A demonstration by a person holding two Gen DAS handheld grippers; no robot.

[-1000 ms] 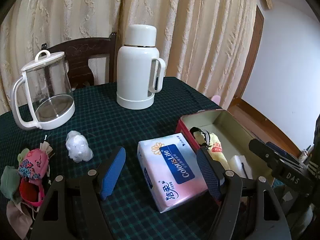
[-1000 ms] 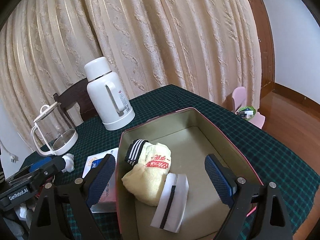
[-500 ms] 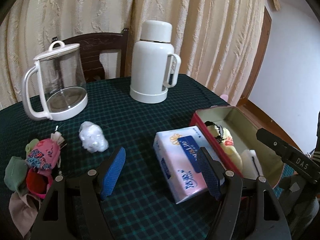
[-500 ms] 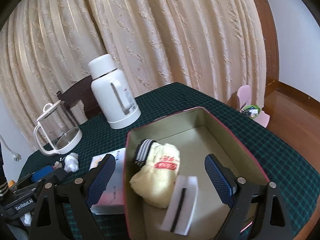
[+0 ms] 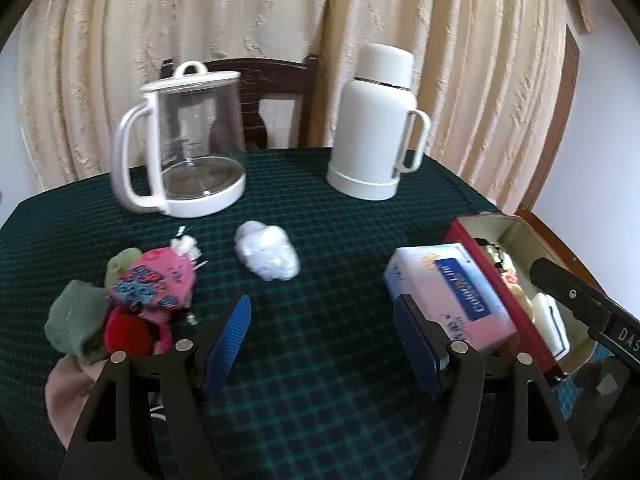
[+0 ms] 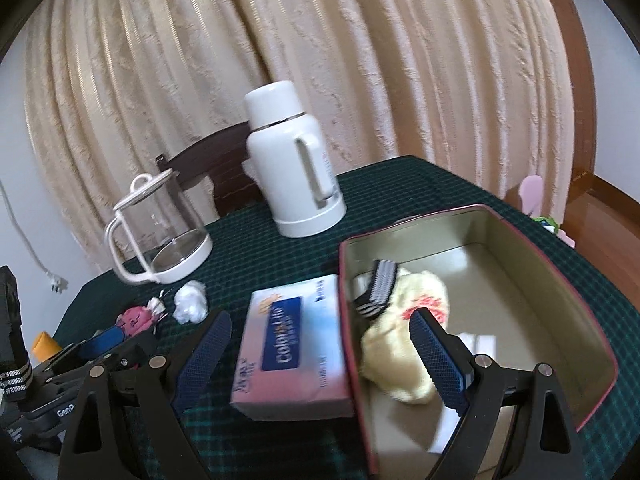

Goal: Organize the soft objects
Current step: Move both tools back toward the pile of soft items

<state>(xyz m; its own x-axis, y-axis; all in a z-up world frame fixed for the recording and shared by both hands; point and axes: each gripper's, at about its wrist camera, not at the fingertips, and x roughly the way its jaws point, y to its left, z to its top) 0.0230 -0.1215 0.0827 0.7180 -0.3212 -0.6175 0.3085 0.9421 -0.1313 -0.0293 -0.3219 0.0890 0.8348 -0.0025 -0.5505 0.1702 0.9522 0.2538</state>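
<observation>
Cream curtains (image 5: pixel 280 20) behind, dark chair (image 5: pixel 272 76) pushed in, green checked cloth over the bench (image 5: pixel 340 200). At the far side, out of the working area: glass kettle (image 5: pixel 188 140) and white flask (image 5: pixel 376 128).

Left tool (image 5: pixel 322 308): wide open, empty, low over bare cloth. Points between the heap of small soft things (image 5: pixel 148 284) on its left and the white fluffy wad (image 5: pixel 268 254) just ahead. Probably lined up to fetch one of those next.

Right tool (image 6: pixel 320 322): also spread wide, gripping nothing. Hovers over the near rim of the open tin (image 6: pixel 520 240), one finger above the tissue pack (image 6: pixel 292 344), the other above the yellow sock (image 6: pixel 404 320). Likely either just clear of the tin or sizing up the pack.

Tin as the collecting place, by the look of it: sock with a striped cuff and a white folded piece (image 6: pixel 476 342) inside, much floor bare. Tissue pack outside, flush against the tin's left wall, not yet stowed.

Left view only: detail of the heap, with pink printed pouch, green cloth, red piece and pale fabric underneath. Tin there mostly hidden behind the right tool's body.

Right view only: full inside of the tin and its spare room. Heap there small and partly masked by the left tool.
</observation>
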